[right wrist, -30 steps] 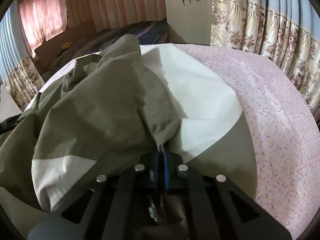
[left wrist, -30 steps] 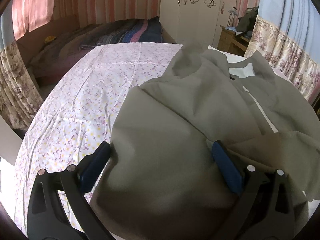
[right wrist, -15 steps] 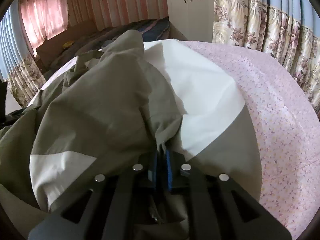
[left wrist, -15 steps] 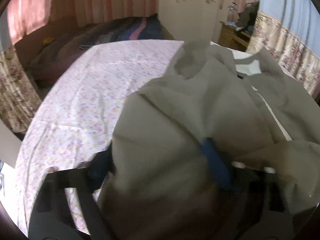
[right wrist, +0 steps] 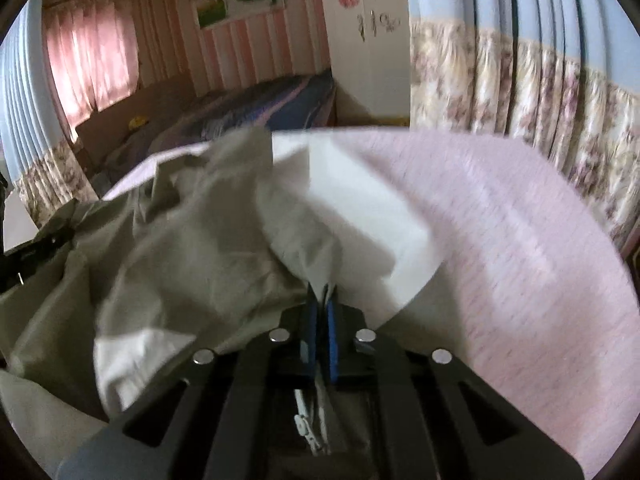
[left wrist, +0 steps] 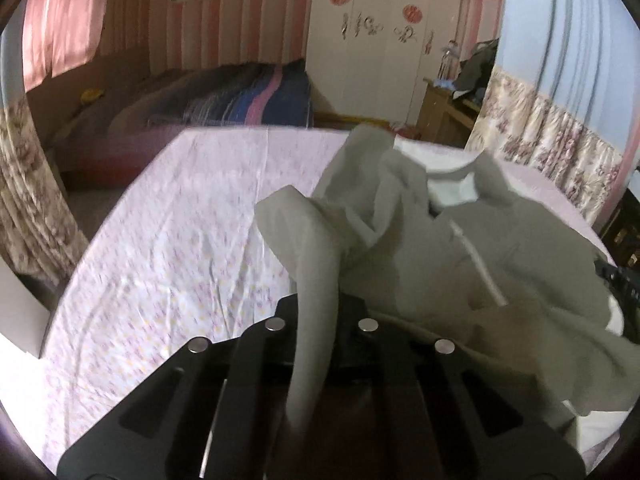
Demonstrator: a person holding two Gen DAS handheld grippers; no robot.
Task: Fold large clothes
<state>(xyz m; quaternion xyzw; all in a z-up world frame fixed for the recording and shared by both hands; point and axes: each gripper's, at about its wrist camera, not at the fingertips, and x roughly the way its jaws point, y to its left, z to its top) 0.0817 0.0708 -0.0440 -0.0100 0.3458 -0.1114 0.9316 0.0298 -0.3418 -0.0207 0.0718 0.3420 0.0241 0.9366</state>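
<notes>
A bed (left wrist: 168, 248) under a pink floral sheet carries the olive-and-white jacket (left wrist: 460, 248), which lies crumpled across its middle and right side. The left tongs (left wrist: 318, 320) are clamped on a fold of the jacket's olive cloth, drawn up into a ridge. The right tongs (right wrist: 321, 312) pinch its edge, where olive meets white, between blue pads (right wrist: 331, 328).

The garment (left wrist: 432, 264) bunched ahead of both black tongs is olive-grey with white panels. Under it the sheet (left wrist: 180, 248) is pale pink with tiny purple flowers, and beyond hang floral-bordered blue curtains (right wrist: 520, 64) and pink-striped walls (left wrist: 224, 40).
</notes>
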